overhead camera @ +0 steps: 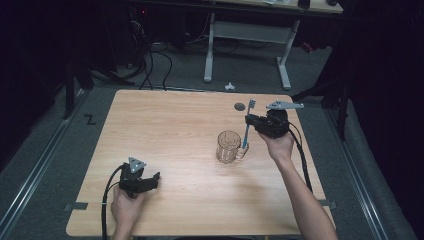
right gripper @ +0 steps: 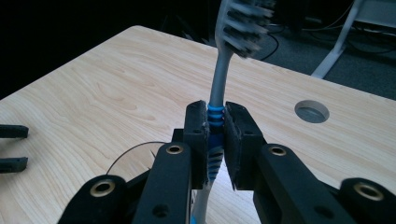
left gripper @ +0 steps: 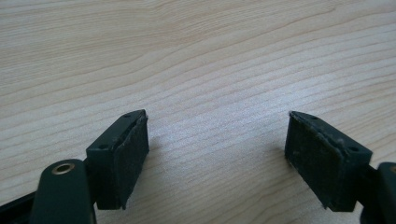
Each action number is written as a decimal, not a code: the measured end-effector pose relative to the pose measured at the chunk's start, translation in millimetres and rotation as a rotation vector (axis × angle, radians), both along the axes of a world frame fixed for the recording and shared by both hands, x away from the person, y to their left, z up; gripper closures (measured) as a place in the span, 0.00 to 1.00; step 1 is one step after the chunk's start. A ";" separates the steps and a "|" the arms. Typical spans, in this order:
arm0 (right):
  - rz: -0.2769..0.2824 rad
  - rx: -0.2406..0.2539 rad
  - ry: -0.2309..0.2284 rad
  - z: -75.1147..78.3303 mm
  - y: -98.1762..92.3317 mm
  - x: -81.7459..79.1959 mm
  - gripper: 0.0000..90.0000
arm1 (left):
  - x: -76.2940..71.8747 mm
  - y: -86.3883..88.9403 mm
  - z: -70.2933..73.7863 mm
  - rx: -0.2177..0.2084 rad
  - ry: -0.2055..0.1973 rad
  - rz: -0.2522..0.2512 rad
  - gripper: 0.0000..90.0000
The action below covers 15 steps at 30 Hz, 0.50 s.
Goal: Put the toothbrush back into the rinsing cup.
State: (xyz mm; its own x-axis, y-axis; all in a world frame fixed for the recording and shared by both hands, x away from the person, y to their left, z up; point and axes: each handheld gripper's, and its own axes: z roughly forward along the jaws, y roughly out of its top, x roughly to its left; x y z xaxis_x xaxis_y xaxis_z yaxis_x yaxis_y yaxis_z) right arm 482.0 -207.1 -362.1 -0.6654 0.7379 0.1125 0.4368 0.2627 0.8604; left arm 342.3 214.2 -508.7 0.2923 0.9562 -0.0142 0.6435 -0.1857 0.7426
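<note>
Nearest the high camera, at about 7 o'clock on the table (overhead camera: pixel 165 125), the left gripper (overhead camera: pixel 156 178) is held low over the wood with its jaws spread wide and nothing between them; in the left gripper view bare wood grain is seen between the two pads (left gripper: pixel 127 156). At about 2 o'clock the right gripper (overhead camera: pixel 248 120) is clamped on a toothbrush (overhead camera: pixel 247 127), which is held nearly upright, bristles up, with its lower end just above or beside the rim of a glass mug (overhead camera: pixel 228 146) standing near 3 o'clock. In the right gripper view the jaws are seen pressed tight on the blue ribbed section of the toothbrush (right gripper: pixel 215 116), below the grey neck.

The toothbrush is judged to be light and fairly stiff, with a thin neck that may flex a little. The ribbed rubber zone is the best place for a hold, since slipping is resisted there; the smooth grey plastic would be slicker. The mug is judged heavier, hard, slippery and breakable, so knocks against its rim are best avoided. A round hole (overhead camera: pixel 239 106) is seen in the tabletop near 1 o'clock.
</note>
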 end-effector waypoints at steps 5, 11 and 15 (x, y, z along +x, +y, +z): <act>0.007 0.002 0.001 -0.7 -0.4 -2.3 0.89 | 0.0 0.0 0.0 0.000 0.000 0.000 0.25; 0.006 -0.001 0.010 -3.6 -3.3 -5.1 0.89 | 0.0 0.0 0.0 0.000 0.000 0.000 0.25; 0.007 -0.004 0.011 -4.7 -5.9 -7.6 0.89 | 0.0 0.0 0.0 0.000 0.000 0.000 0.25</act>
